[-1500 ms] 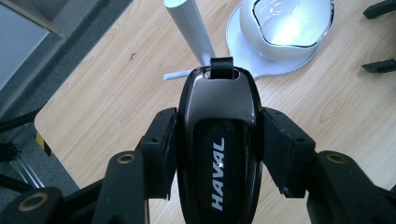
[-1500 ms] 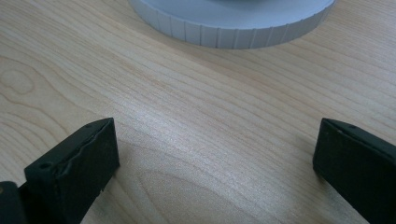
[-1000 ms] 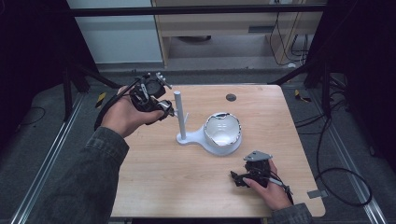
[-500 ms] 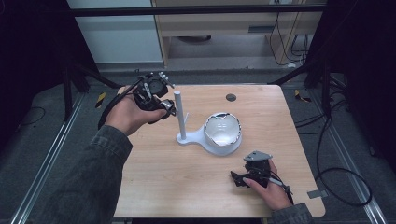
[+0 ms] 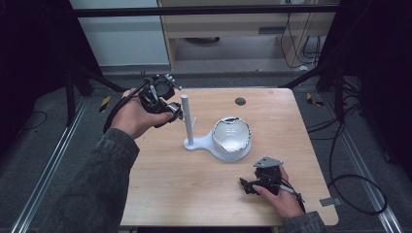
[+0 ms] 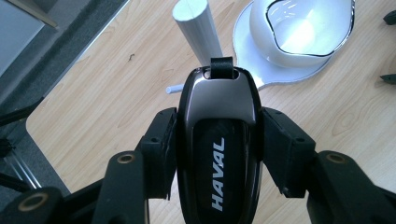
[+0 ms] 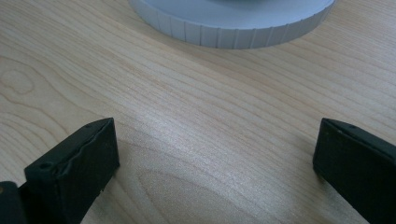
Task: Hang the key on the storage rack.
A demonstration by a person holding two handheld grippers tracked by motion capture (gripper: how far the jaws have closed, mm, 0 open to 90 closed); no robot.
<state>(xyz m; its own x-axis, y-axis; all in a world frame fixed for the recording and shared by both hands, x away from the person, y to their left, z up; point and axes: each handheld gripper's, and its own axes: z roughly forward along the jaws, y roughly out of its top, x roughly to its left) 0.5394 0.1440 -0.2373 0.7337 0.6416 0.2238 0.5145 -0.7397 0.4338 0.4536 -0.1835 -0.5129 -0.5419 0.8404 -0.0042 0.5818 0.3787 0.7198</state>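
Little has moved: my left gripper [image 6: 217, 154] stays clamped on the key fob [image 6: 219, 154], loop end toward the post [image 6: 198, 30], probably just short; right gripper [image 7: 212, 154] gapes, idle.

High view: fixed overhead on the person's side, facing forward and down, whole counter [image 5: 160, 194] in frame, forearms entering from 6 o'clock. Left gripper view: rides the raised left gripper [image 6: 217, 154], looks down along its jaws, close; white stand [image 6: 275, 70] at 12 to 1 o'clock. Right gripper view: rides the right gripper [image 7: 215, 163], nearly at counter level, very close; stand's base rim at 12 o'clock. All three share the stand.
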